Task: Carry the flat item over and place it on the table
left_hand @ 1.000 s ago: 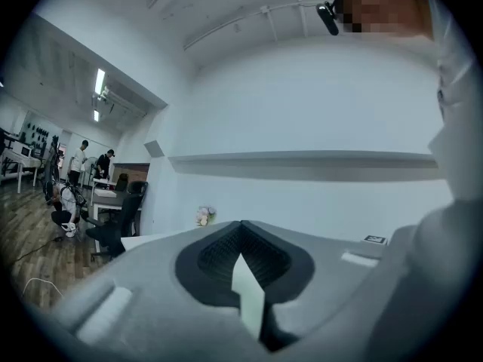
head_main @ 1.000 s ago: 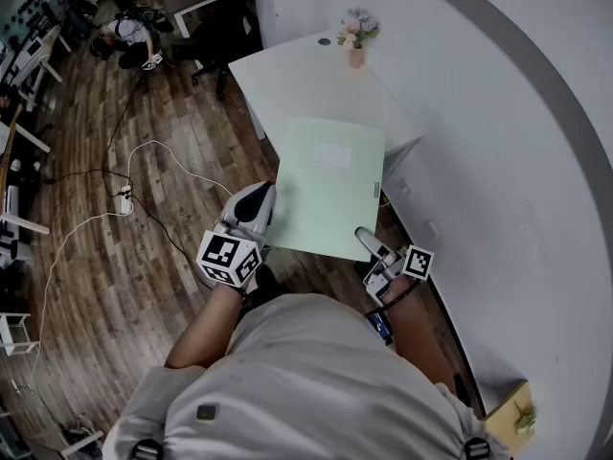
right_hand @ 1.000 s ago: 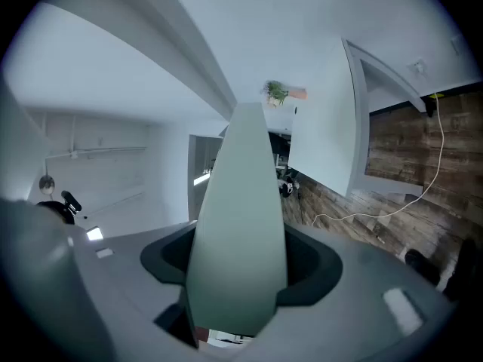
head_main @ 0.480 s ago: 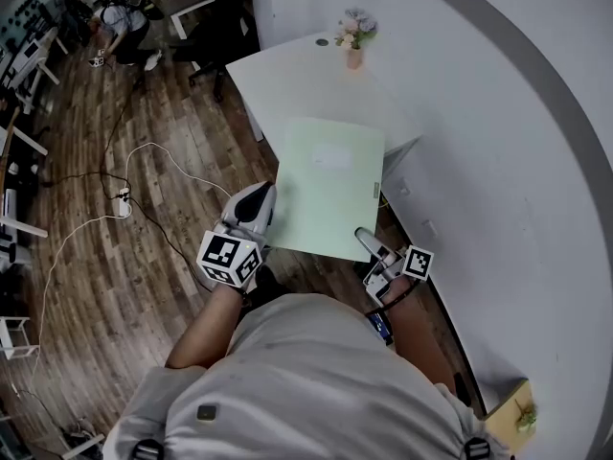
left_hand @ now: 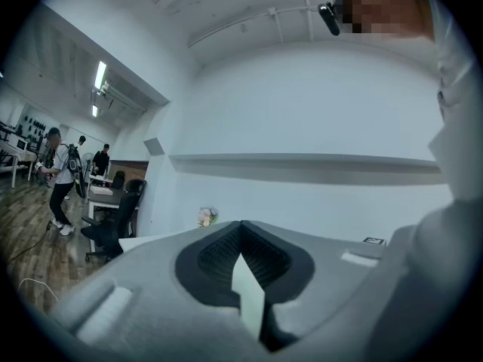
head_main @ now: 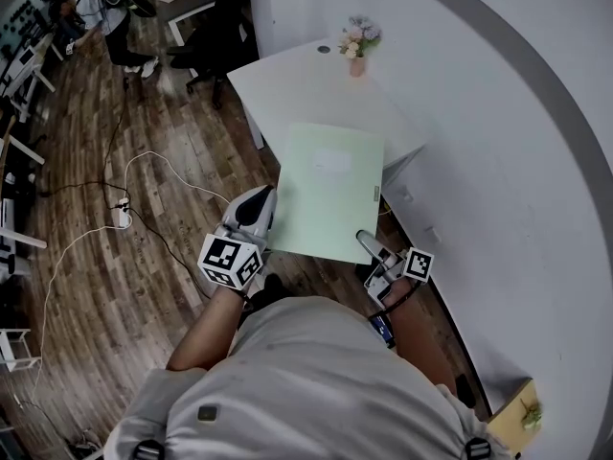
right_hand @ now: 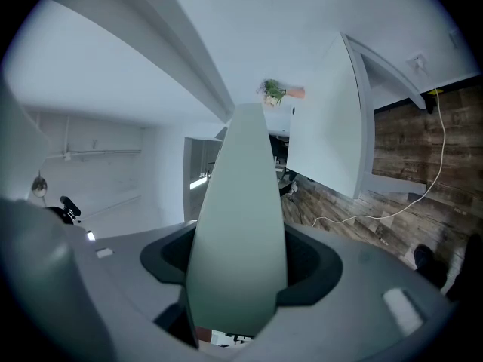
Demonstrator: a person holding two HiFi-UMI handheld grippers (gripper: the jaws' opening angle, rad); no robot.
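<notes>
Folder (head_main: 330,192) is the thing to mind here: pale green, flat, and carried between two grips. The left claw (head_main: 257,209) is clamped on its near left edge; in the left gripper view only a thin sliver of green shows, pinched between the pads. The right claw (head_main: 369,245) bites the near right corner. Its jaws stand fairly wide, but the right gripper view shows the green panel running straight out from between them, so I read this as a real hold.

From those two grips the folder reaches forward roughly level, its far edge overlapping the near corner of the white counter (head_main: 297,80). Its near end hangs over the wood floor (head_main: 115,257) in front of the counter. Whether the far edge is touching the counter or riding just above it cannot be told.

The carry looks nearly done, and the set-down is the step to get right:
- Both grips should stay on and move together, since a thin panel held by its near end will droop or twist if one side leads.
- Bring most of the folder over the counter before lowering it.
- Stop short of the vase of flowers (head_main: 356,46) at the counter's far edge.
- Let the far end meet the counter first, then lay the rest flat.
- Open the claws only once the counter bears the weight.

A white cable (head_main: 144,161) lies on the floor to the left of the counter, so footing there matters.
</notes>
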